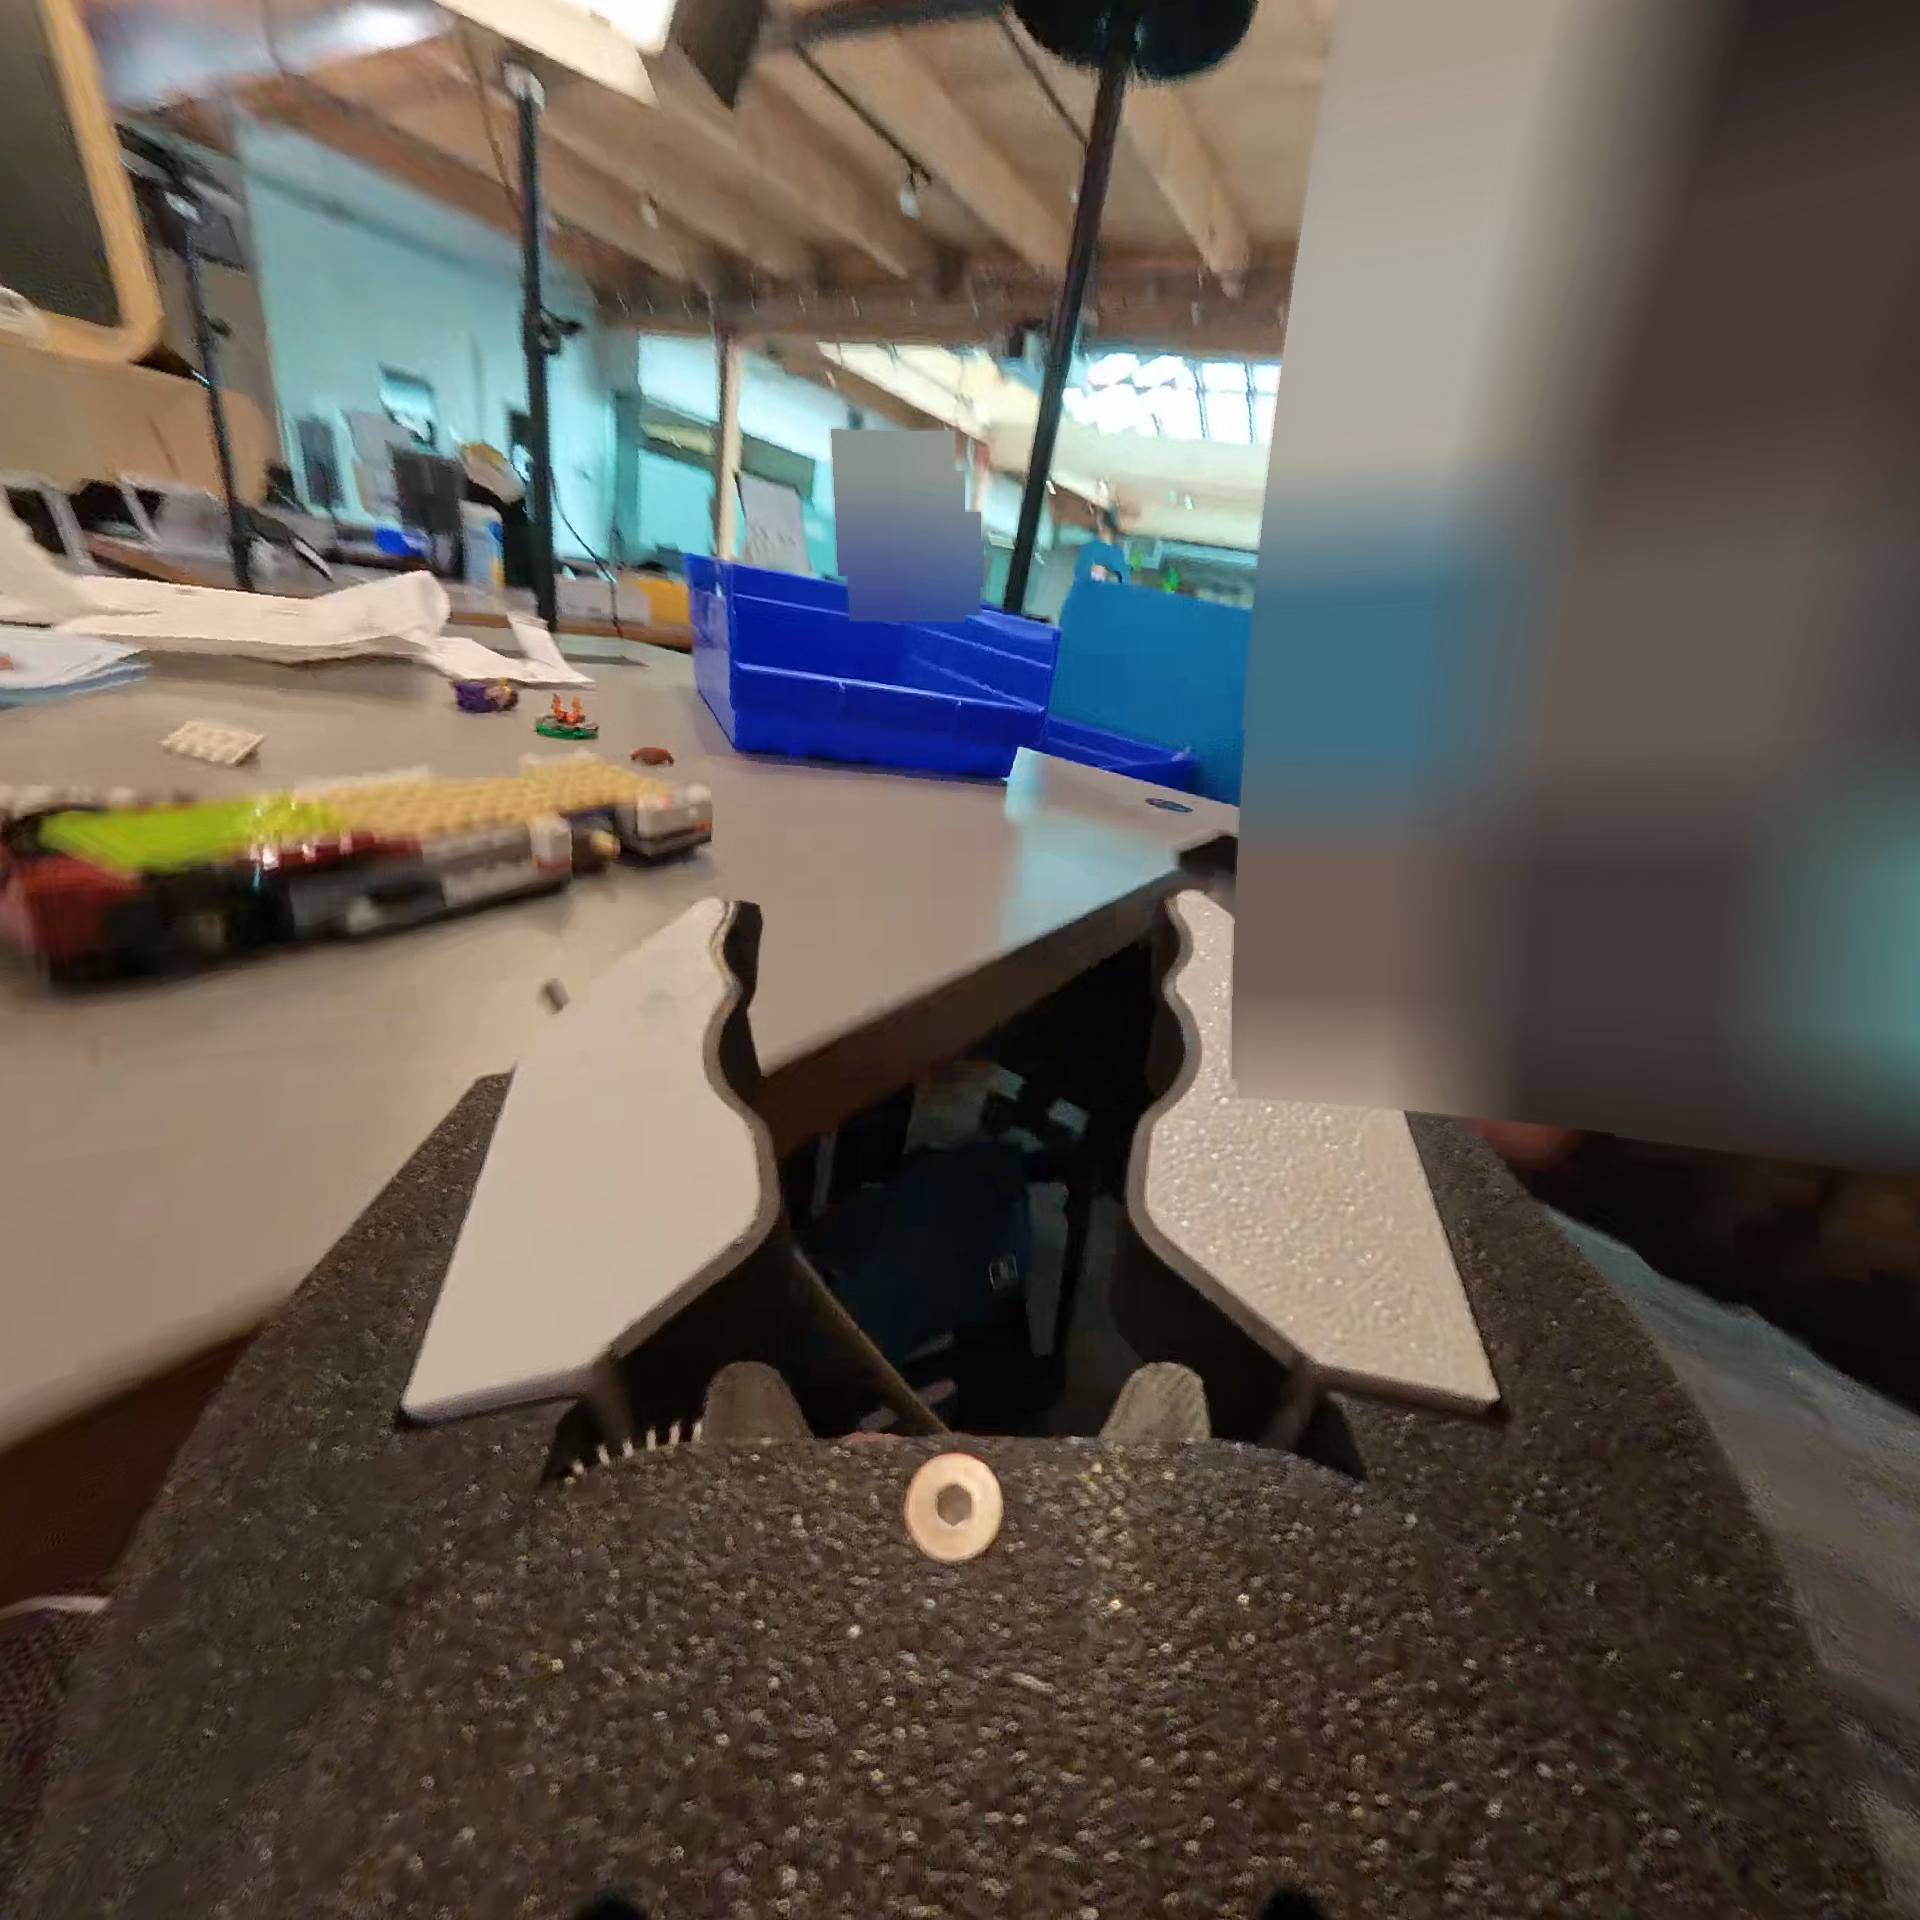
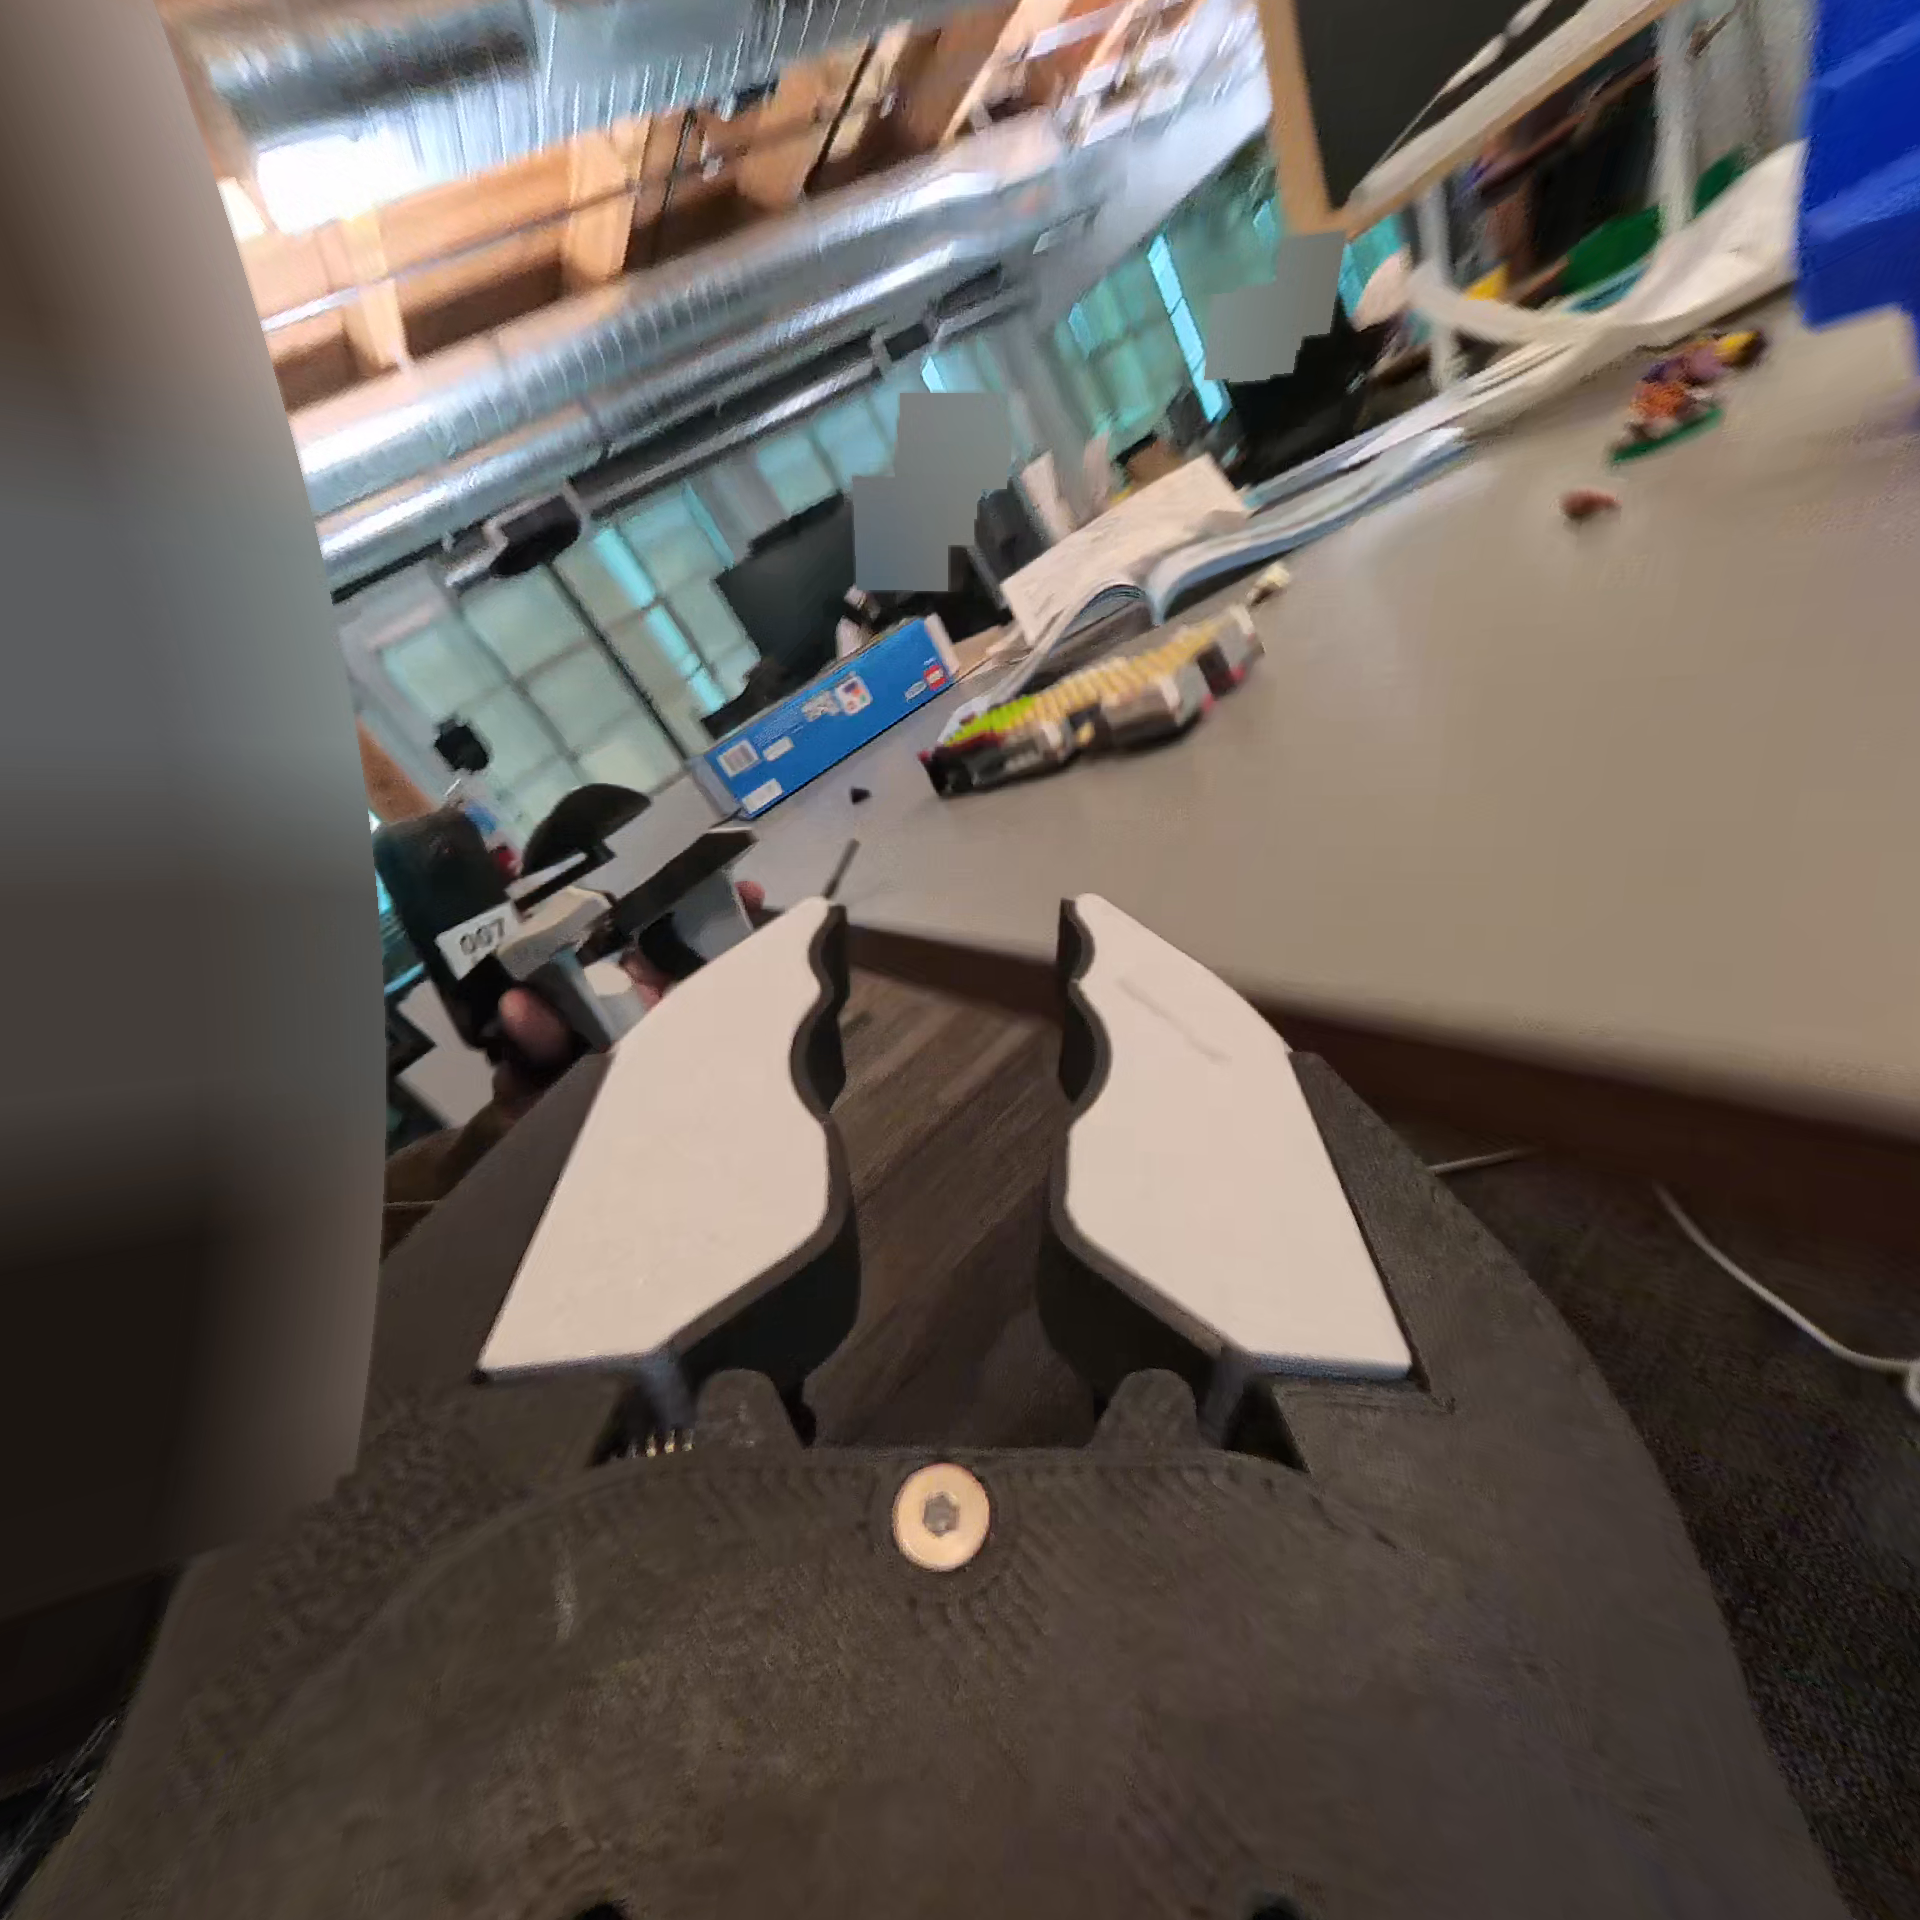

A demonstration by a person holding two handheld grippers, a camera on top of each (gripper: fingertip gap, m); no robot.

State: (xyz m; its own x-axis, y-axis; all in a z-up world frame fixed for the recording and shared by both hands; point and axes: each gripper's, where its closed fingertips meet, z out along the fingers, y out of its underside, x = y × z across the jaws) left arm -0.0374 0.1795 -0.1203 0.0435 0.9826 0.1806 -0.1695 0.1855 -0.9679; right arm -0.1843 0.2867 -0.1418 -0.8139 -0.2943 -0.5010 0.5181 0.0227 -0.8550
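1. Two grippers were spread and empty: the left gripper [image 1: 961,920] at the grey table [image 1: 883,883] edge, the right gripper [image 2: 948,914] just short of it.
2. Nearest stood a brick-built model [image 1: 312,852], centre-left in the left view, probably light, rigid, fragile at its joints; best gripped across its long sides.
3. Blue bins [image 1: 873,686] sat beyond.

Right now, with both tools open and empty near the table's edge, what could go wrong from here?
1. Both views are motion-blurred, so any aim at the small brown piece or the dark pin may be off.
2. The right tool sits low at the grey table edge; pushing forward could knock its fingers against it.
3. The brick build lies close to the left tool; a sideways sweep might shove it.
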